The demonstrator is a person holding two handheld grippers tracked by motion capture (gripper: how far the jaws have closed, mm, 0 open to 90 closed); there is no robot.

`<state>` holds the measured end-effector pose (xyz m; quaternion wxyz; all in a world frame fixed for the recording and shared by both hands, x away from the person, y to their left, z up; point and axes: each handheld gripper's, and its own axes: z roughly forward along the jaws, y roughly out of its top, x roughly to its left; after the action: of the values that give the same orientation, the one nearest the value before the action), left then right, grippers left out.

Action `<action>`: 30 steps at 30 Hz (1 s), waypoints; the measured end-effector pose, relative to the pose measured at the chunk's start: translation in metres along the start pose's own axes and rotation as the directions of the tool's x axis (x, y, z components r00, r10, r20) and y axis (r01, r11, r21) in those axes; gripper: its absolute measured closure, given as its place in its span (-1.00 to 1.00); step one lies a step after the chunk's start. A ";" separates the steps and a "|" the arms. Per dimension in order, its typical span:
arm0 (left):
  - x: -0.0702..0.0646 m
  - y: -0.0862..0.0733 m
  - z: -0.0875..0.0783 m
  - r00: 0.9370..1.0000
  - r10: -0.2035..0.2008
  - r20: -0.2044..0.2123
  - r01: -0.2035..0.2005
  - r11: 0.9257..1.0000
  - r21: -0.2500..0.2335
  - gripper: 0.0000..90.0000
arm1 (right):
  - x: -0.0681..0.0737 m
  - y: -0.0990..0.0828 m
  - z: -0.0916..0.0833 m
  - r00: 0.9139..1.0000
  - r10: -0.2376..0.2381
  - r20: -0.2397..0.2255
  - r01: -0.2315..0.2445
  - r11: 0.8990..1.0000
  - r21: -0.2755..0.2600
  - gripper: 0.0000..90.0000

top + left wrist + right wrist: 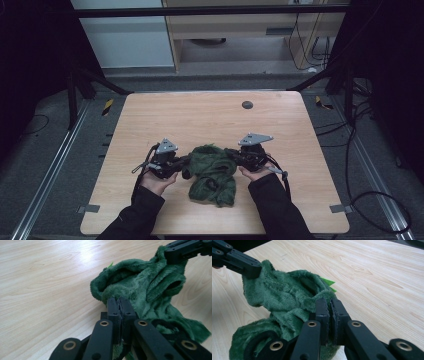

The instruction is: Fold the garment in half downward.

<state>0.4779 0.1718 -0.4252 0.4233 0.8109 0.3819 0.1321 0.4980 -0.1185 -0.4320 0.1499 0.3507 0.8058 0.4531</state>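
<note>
A dark green fuzzy cloth (212, 172) lies bunched near the front middle of the wooden table (210, 120). My left gripper (186, 164) is shut on the cloth's left edge. In the left gripper view the closed jaws pinch the green plush (140, 282) at my left gripper (120, 302), and the other gripper's black jaw (185, 248) holds the far side. My right gripper (231, 154) is shut on the cloth's right edge. In the right gripper view its jaws clamp the cloth (284, 297) at my right gripper (329, 303). A small bright green tag (328, 282) pokes out.
A small dark round disc (247, 104) sits near the table's far edge. Black frame posts and cables stand beyond the table at left and right. A pale cabinet (240, 25) stands behind.
</note>
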 end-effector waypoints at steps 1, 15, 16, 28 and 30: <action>-0.001 -0.002 -0.001 1.000 0.001 0.003 -0.001 1.000 0.005 0.97 | 0.001 0.000 0.000 1.000 -0.002 -0.002 0.002 1.000 0.000 0.90; -0.008 -0.014 -0.005 1.000 0.006 0.027 -0.007 0.999 0.032 0.97 | 0.012 -0.009 -0.011 1.000 -0.016 -0.023 0.017 1.000 0.006 0.90; -0.009 -0.015 -0.005 1.000 0.010 0.030 -0.011 0.999 0.037 0.97 | 0.012 -0.010 -0.012 1.000 -0.016 -0.026 0.016 1.000 0.004 0.90; -0.019 -0.029 -0.013 0.998 0.016 0.055 -0.019 0.998 0.051 0.97 | 0.024 -0.027 -0.023 0.998 -0.013 -0.061 0.013 1.000 0.007 0.90; -0.020 -0.030 -0.013 0.998 0.012 0.056 -0.015 0.998 0.053 0.97 | 0.025 -0.028 -0.023 0.998 -0.014 -0.064 0.015 1.000 0.007 0.90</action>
<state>0.4420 0.1757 -0.4388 0.4110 0.8278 0.3679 0.1021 0.4551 -0.1252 -0.4407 0.1259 0.3308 0.8144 0.4598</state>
